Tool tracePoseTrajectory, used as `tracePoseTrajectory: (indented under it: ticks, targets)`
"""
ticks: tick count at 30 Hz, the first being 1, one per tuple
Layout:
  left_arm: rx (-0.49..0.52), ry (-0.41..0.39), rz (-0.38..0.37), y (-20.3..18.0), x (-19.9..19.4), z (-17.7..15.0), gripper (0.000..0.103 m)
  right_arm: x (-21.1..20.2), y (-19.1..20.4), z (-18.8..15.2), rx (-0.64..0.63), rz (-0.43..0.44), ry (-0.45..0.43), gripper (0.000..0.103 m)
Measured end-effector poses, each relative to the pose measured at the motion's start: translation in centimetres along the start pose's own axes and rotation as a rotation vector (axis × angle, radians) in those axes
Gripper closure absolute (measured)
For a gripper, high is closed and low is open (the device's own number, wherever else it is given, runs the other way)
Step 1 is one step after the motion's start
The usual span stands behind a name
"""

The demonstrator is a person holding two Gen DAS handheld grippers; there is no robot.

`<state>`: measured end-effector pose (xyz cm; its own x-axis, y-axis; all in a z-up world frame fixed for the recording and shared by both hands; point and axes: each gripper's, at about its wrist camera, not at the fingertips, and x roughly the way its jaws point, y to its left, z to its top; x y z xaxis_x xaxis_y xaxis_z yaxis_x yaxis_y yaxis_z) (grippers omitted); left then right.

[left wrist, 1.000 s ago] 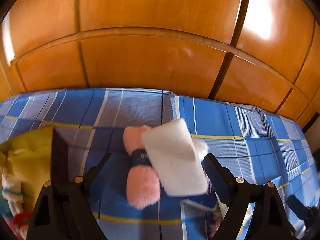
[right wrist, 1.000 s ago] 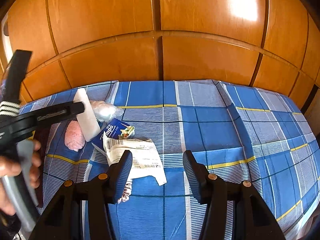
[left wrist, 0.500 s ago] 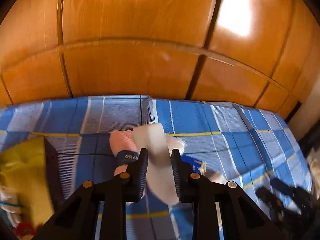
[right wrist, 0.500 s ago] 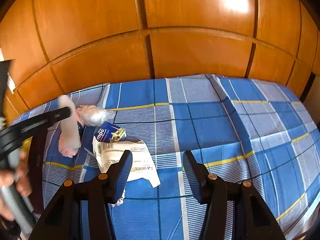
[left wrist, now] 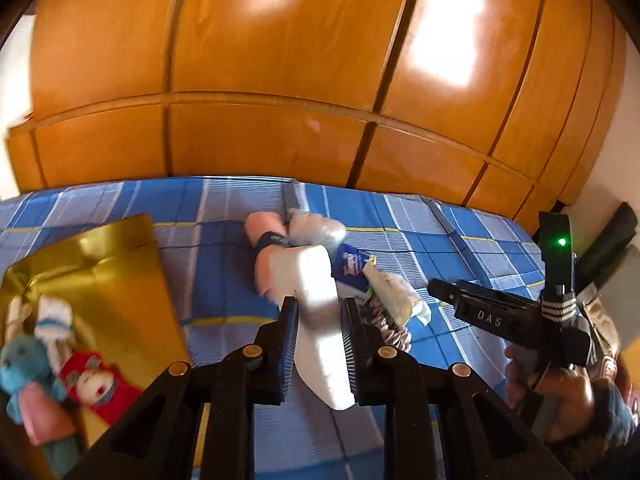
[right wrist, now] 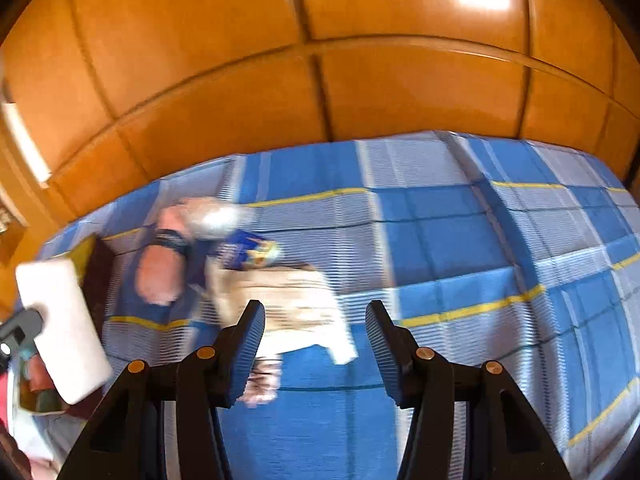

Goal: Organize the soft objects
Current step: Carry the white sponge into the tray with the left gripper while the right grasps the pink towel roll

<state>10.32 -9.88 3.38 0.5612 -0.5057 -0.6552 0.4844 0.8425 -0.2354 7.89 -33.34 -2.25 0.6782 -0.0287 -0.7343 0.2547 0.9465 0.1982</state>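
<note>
The left gripper (left wrist: 318, 326) has its jaws clamped across the middle of a white foam block (left wrist: 316, 312), lifted off the bed (left wrist: 224, 248) near the gold bag (left wrist: 120, 280). It looks light, squashy. The right gripper (right wrist: 316, 340) hangs half open, empty.

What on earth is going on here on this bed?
A person is tidying soft things with two hand-held grippers. The left gripper is clamped on a white rectangular foam block, held above the blue checked bedspread. A gold box with small plush toys sits to its left. The right gripper holds nothing, jaws apart over a crumpled paper receipt. A pink fuzzy roll lies waiting.
</note>
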Motion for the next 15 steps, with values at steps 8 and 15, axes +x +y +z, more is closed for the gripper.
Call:
tracePoseTrajectory:
  ticks: [8, 15]
  targets:
    - [-0.067, -0.049, 0.036, 3.9, -4.8, -1.9, 0.081, 1.3, 6.6, 0.1, -0.123, 0.186, 0.064, 0.050]
    - [-0.159, -0.117, 0.070, 7.8, -8.7, -2.3, 0.081, 8.2, 12.1, 3.0, -0.107, 0.218, 0.167, 0.050]
